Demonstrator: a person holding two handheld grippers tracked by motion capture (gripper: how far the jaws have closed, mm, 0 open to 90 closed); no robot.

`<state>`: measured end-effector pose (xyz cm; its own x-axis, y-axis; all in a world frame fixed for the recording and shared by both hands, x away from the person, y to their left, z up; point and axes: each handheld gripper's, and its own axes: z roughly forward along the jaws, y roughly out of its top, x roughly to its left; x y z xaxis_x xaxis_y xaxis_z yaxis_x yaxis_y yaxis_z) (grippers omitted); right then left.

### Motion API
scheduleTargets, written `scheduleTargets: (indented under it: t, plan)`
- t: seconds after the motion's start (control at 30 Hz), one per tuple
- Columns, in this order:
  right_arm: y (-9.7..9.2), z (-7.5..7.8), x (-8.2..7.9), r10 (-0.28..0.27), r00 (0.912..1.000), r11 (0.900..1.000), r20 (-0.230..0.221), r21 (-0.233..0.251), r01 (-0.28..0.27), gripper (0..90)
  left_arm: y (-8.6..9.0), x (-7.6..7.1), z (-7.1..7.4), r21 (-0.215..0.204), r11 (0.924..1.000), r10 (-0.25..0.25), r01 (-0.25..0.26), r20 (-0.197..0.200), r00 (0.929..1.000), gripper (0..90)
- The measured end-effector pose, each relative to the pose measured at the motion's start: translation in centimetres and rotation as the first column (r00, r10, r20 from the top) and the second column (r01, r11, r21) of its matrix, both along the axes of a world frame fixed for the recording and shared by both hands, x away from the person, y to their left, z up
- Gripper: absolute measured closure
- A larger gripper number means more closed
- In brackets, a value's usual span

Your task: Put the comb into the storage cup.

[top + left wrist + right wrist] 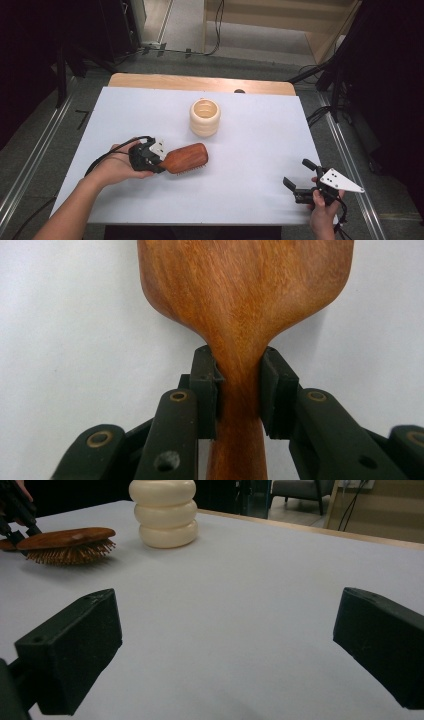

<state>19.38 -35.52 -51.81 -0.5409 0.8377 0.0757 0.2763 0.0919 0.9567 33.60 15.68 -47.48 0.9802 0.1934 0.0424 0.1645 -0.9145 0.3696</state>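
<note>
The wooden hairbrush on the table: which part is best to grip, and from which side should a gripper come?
Grip the wooden hairbrush at its narrow neck, where the handle meets the wide head, coming along the handle from the handle end. The neck fits between the pads, and the broad head lies bristles down. The left gripper is already shut there, one pad on each side. The head looks too wide to clamp securely.

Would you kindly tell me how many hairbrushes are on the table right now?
1. The wooden hairbrush lies bristles down on the white table, in front of the cream ribbed holder; the left gripper has its jaws shut on the neck of its handle. None seems hidden.
</note>
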Motion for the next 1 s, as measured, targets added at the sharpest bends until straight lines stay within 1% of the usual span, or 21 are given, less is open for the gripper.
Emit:
scheduleTargets:
  t: [0.17,0.23,0.43,0.47,0.5,0.53,0.57,0.6,0.67,0.7,0.73,0.77,0.8,0.83,0.87,0.9,0.93,0.97,1.0]
  plan:
    - [0.0,0.0,0.0,-0.001,1.0000,1.0000,0.000,-0.002,0.001,0.0,0.3,-0.4,-0.1,-0.029,0.9994,0.021,-0.020,0.021,0.9996,72.7]
    - [0.0,0.0,0.0,0.000,1.0000,1.0000,0.000,0.000,0.000,0.0,0.5,-0.7,-0.2,-0.044,0.9988,0.025,-0.024,0.037,0.9990,72.8]
    - [0.0,0.0,0.0,-0.003,1.0000,1.0000,-0.001,0.001,0.003,0.0,0.8,-1.0,-0.3,-0.074,0.9955,0.061,-0.058,0.037,0.9975,72.8]
    - [0.0,0.0,0.0,-0.002,1.0000,1.0000,-0.001,0.000,0.002,0.0,0.9,-1.0,-0.3,-0.079,0.9951,0.062,-0.058,0.047,0.9970,72.8]
    - [0.0,0.0,0.0,-0.004,1.0000,1.0000,-0.002,0.000,0.004,0.0,1.0,-1.1,-0.4,-0.094,0.9932,0.074,-0.069,0.055,0.9957,72.8]
    - [0.0,0.0,0.0,-0.004,1.0000,1.0000,0.000,0.000,0.004,0.0,1.3,-1.3,-0.5,-0.110,0.9910,0.084,-0.076,0.077,0.9935,72.8]
    - [0.0,0.0,0.0,-0.004,1.0000,1.0000,-0.002,0.001,0.004,0.0,1.3,-1.5,-0.6,-0.119,0.9894,0.093,-0.083,0.083,0.9921,72.8]
    - [0.0,0.0,0.0,-0.004,1.0000,1.0000,0.000,0.000,0.004,0.0,1.4,-1.5,-0.6,-0.115,0.9903,0.090,-0.078,0.097,0.9912,72.8]
    - [0.0,0.0,0.0,-0.004,1.0000,1.0000,0.001,-0.001,0.004,0.0,1.4,-1.6,-0.6,-0.120,0.9893,0.095,-0.083,0.099,0.9905,72.8]
    - [0.0,0.0,0.0,-0.005,1.0000,1.0000,-0.001,0.000,0.005,0.0,1.5,-1.7,-0.6,-0.126,0.9878,0.105,-0.091,0.104,0.9891,72.8]
    - [0.0,0.0,0.0,-0.005,1.0000,1.0000,0.000,0.000,0.005,0.0,1.6,-1.7,-0.6,-0.135,0.9858,0.113,-0.101,0.091,0.9894,72.8]
    - [0.0,0.0,0.0,-0.005,1.0000,1.0000,0.000,0.000,0.005,0.0,1.6,-1.7,-0.6,-0.135,0.9858,0.113,-0.101,0.091,0.9894,72.8]
    - [0.0,0.0,0.0,-0.005,1.0000,1.0000,0.000,0.000,0.005,0.0,1.6,-1.8,-0.6,-0.140,0.9855,0.112,-0.096,0.109,0.9877,72.8]
    - [0.0,0.0,0.0,-0.006,1.0000,1.0000,0.000,0.000,0.006,0.0,1.7,-1.8,-0.6,-0.149,0.9832,0.124,-0.106,0.123,0.9846,72.8]
    - [0.0,0.0,0.0,-0.008,1.0000,1.0000,0.000,0.002,0.008,0.0,1.8,-1.7,-0.6,-0.167,0.9791,0.135,-0.116,0.107,0.9850,72.8]
    - [0.0,0.0,0.0,-0.008,1.0000,1.0000,0.000,0.002,0.008,0.0,2.0,-1.8,-0.6,-0.173,0.9783,0.137,-0.114,0.123,0.9830,72.8]
    - [-0.1,0.0,0.0,-0.009,1.0000,1.0000,0.001,0.003,0.009,0.0,2.1,-1.8,-0.6,-0.193,0.9734,0.147,-0.124,0.110,0.9829,72.8]
    - [-0.1,0.0,0.0,-0.010,1.0000,0.9999,0.001,0.005,0.010,0.0,2.2,-1.8,-0.6,-0.198,0.9722,0.148,-0.125,0.103,0.9836,72.8]
    - [-0.1,0.0,0.0,-0.010,0.9999,0.9999,0.001,0.004,0.010,0.0,2.2,-1.9,-0.6,-0.207,0.9699,0.154,-0.129,0.112,0.9817,72.8]
